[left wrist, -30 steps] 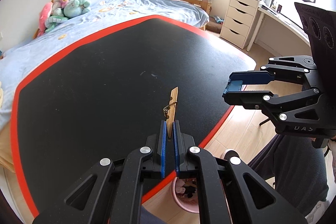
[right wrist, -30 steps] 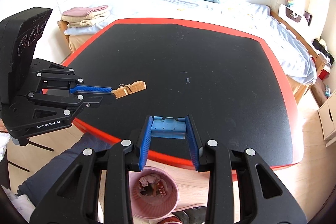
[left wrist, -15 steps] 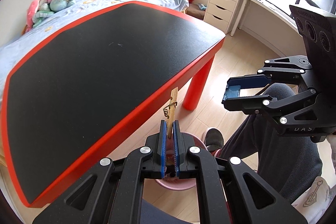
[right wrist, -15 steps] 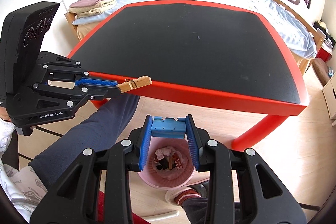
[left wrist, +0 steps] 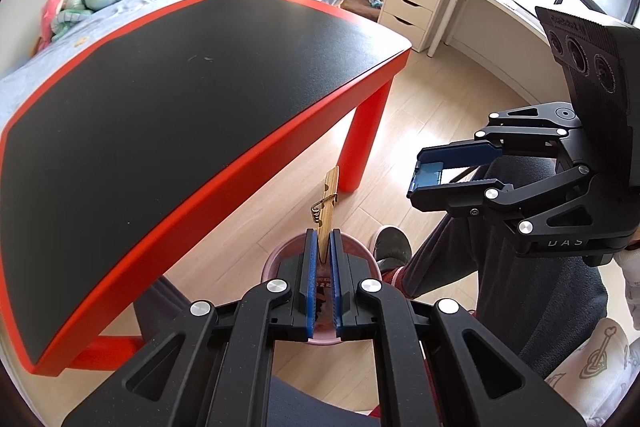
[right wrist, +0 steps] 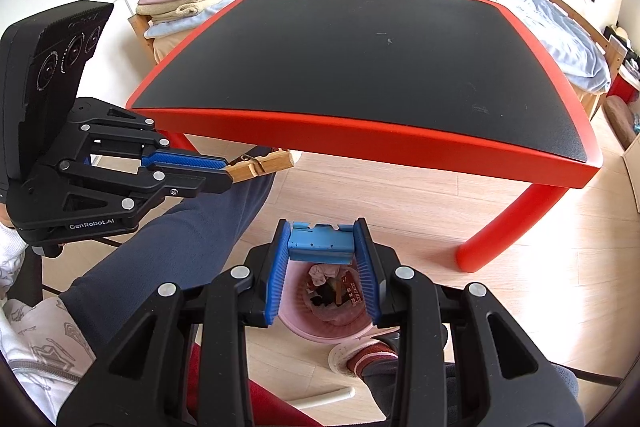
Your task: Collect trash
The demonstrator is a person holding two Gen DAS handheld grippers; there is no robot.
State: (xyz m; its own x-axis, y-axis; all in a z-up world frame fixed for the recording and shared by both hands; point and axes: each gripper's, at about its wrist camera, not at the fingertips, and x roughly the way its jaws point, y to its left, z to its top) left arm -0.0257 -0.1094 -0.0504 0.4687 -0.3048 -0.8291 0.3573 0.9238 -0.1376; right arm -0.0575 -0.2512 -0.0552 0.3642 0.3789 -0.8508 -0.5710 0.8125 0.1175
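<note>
While off table (left wrist: 224,163) edge, both tools over bin (right wrist: 320,323).

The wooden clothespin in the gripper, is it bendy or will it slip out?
Probably stiff: the clothespin juts straight from the left gripper without drooping. It looks light, being thin wood. It could slip or pivot, since only its end is pinched.

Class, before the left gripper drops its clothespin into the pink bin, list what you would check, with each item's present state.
1. Wooden clothespin clamped in left gripper: ok.
2. Pink trash bin below the left gripper: ok.
3. Bin has room: ok, trash sits low.
4. Right gripper shut on a blue clip, beside the drop path: ok.
5. Clothespin tip inside the rim line: cannot tell.
</note>
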